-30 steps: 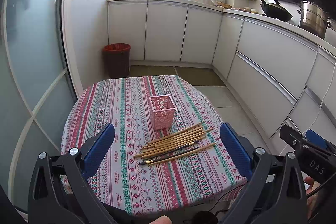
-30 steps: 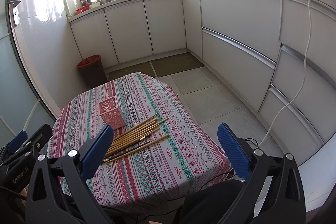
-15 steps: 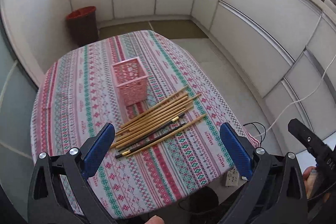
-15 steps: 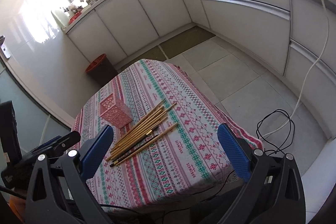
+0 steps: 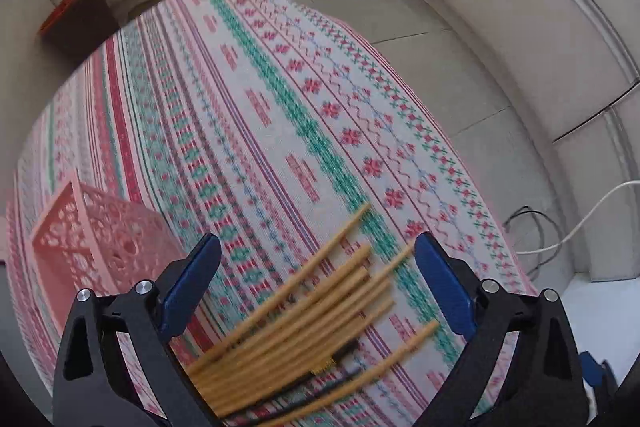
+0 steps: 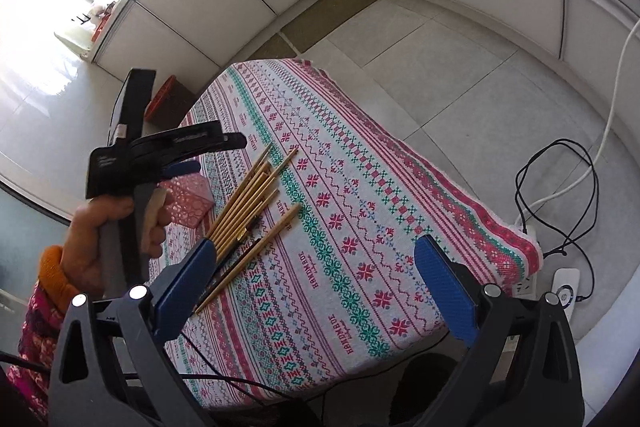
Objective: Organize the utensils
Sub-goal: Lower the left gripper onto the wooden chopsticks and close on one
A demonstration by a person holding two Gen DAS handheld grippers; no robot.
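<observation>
Both of my grippers have dropped toward the table since a second ago, and my left gripper [image 5: 316,267] has swung from a distant look at the whole table to hanging steeply right over the bundle of bamboo-coloured wooden chopsticks [image 5: 304,315]. Its jaws are closing from full spread, with the chopstick tips between them but no pad touching wood yet. My right gripper [image 6: 312,267] hangs with jaws spread wide and nothing between them.

The chopsticks lie fanned near the table's near edge, on the red, green and white patterned tablecloth [image 5: 280,107], with one dark chopstick [image 5: 344,349] among them. The pink perforated plastic square holder [image 5: 104,243] stands just beside them, toward the table's left edge.

What worries me: the sticks are splayed, so closing here may catch only some and roll the outer ones toward the near edge and off. Gripping near the tips could also let the bundle droop and slip. The holder looks light and could be tipped if I knock it.

My left view is blurred and close; it hides the far ends of the sticks. My right view shows the whole fan [image 6: 248,203], the hand [image 6: 104,231] in an orange cuff gripping the left tool, and the cables and power strip [image 6: 524,283] on the floor.
</observation>
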